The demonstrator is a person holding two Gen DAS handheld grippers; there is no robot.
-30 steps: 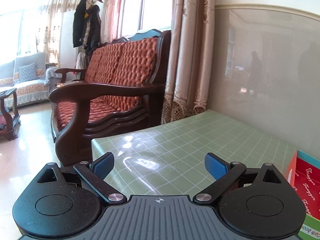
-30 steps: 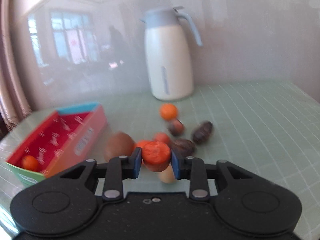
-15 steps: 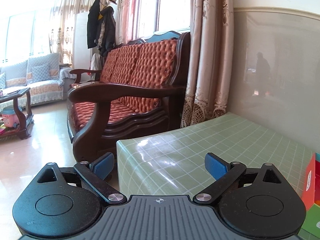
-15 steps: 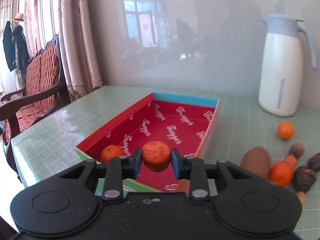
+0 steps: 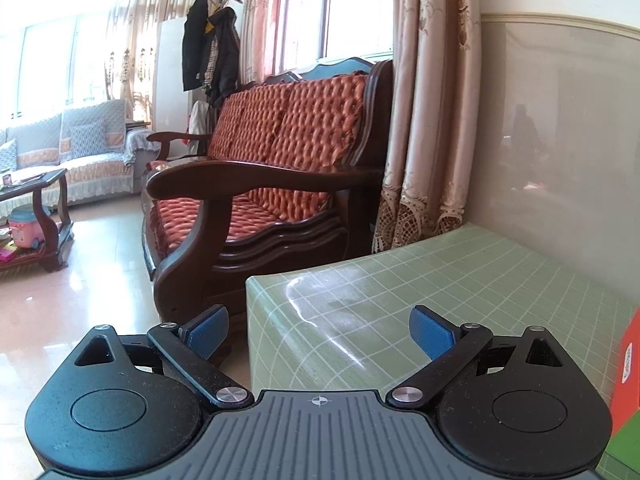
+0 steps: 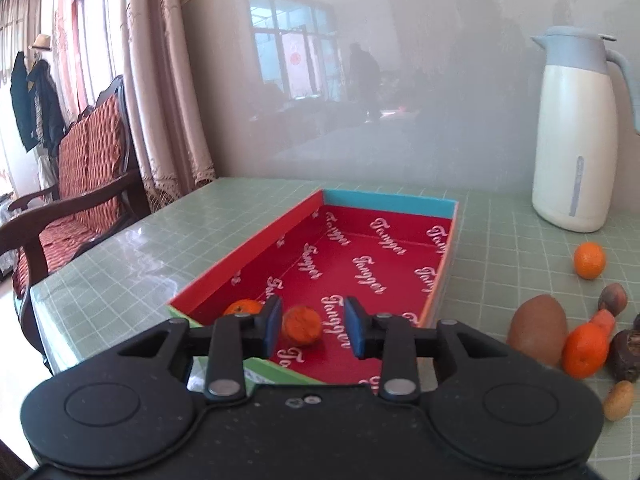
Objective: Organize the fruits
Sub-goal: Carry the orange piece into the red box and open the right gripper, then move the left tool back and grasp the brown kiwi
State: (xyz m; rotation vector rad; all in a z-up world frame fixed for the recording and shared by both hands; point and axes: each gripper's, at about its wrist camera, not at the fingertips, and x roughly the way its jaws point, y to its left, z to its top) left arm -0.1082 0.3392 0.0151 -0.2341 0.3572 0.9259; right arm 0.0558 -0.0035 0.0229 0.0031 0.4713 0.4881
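Observation:
In the right wrist view a long red box (image 6: 400, 240) lies on the green checked table (image 6: 120, 276). My right gripper (image 6: 313, 325) is open above the box's near end. A tangerine (image 6: 302, 325) lies between its fingers on the box floor, and a second tangerine (image 6: 242, 307) sits to its left. Loose on the table at right are two tangerines (image 6: 589, 260) (image 6: 585, 350), a brown kiwi (image 6: 538, 328) and dark nuts (image 6: 613, 299). My left gripper (image 5: 320, 332) is open and empty over the table's left corner; the box's red edge (image 5: 630, 356) shows at far right.
A white thermos jug (image 6: 574, 132) stands at the back right against the glossy wall. A wooden sofa with red cushions (image 5: 260, 184) stands just beyond the table's left edge (image 5: 256, 320). A curtain (image 5: 424, 100) hangs behind it.
My right gripper has opened and let go of the tangerine, which now lies in the box. The left gripper's view has drifted left, off the table corner.

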